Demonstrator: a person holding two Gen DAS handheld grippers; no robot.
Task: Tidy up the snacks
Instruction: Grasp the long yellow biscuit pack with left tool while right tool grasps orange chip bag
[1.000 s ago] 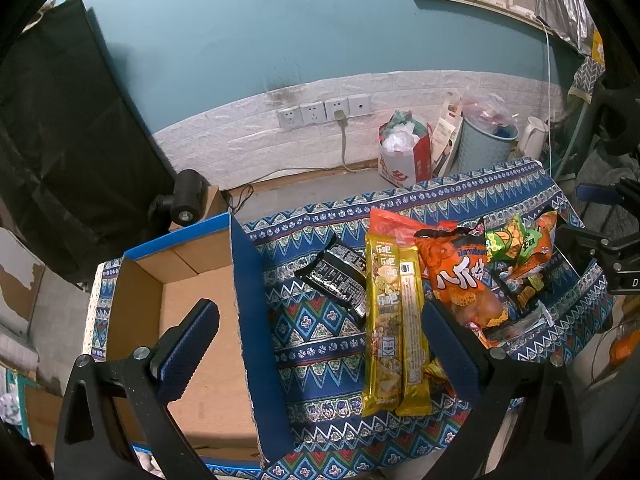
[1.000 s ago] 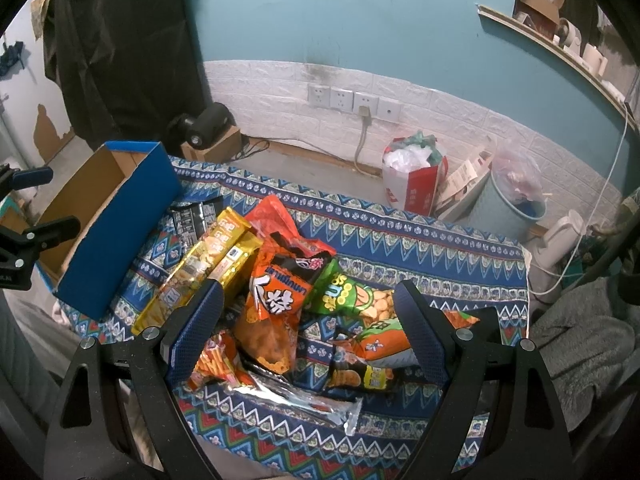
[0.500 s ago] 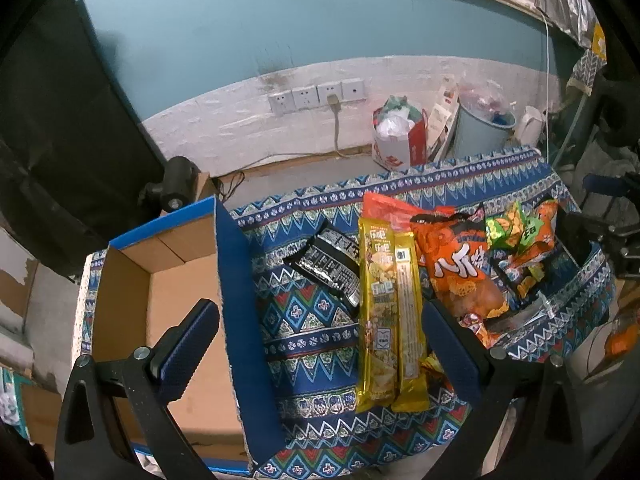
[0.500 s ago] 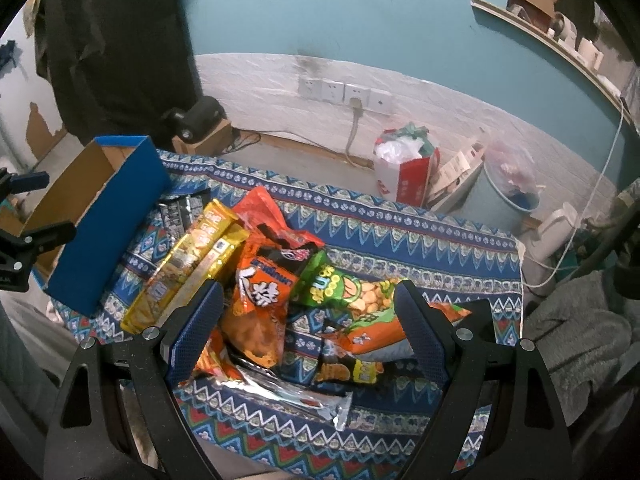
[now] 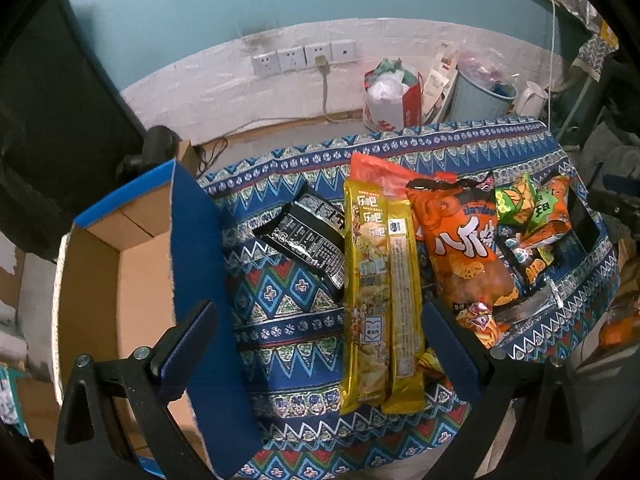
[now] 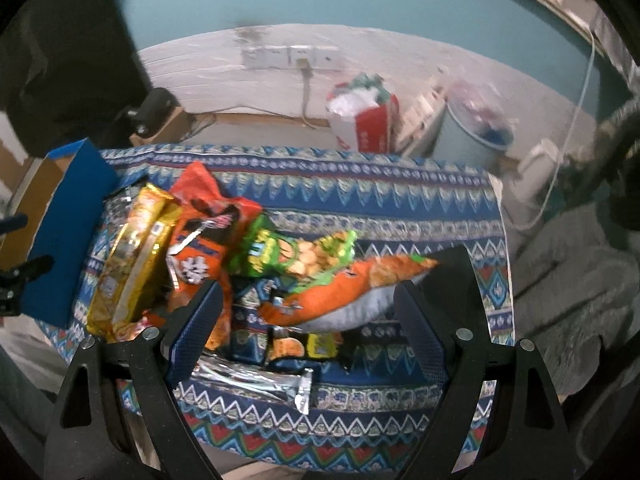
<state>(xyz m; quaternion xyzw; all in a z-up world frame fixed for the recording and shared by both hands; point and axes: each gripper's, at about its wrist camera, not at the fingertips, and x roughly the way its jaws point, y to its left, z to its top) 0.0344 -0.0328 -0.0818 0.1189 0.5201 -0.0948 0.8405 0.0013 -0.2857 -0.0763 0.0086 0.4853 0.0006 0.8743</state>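
Note:
A pile of snack bags lies on a patterned blue cloth [image 5: 280, 312]. Two long yellow packs [image 5: 380, 292] lie side by side, a black pack [image 5: 312, 240] to their left, a big orange bag [image 5: 464, 248] to their right. An open cardboard box with blue outer walls [image 5: 120, 280] stands at the left edge. My left gripper [image 5: 320, 352] hovers open above the cloth and yellow packs. In the right wrist view, my right gripper [image 6: 308, 320] is open low over an orange-and-white bag [image 6: 352, 292], beside a green bag [image 6: 288, 256] and a silver pack [image 6: 256, 380].
Beyond the table stand a red-and-white bag of rubbish [image 5: 392, 100], a pale blue bin [image 5: 476, 96] and a white kettle [image 5: 532, 98] by the wall with sockets [image 5: 304, 56]. A grey cloth-covered seat [image 6: 568, 280] sits right of the table.
Both grippers have come lower and closer to the table. The right gripper has dropped towards the orange-and-white bag; its view is blurred from motion. Both stay open and the snacks lie as before.

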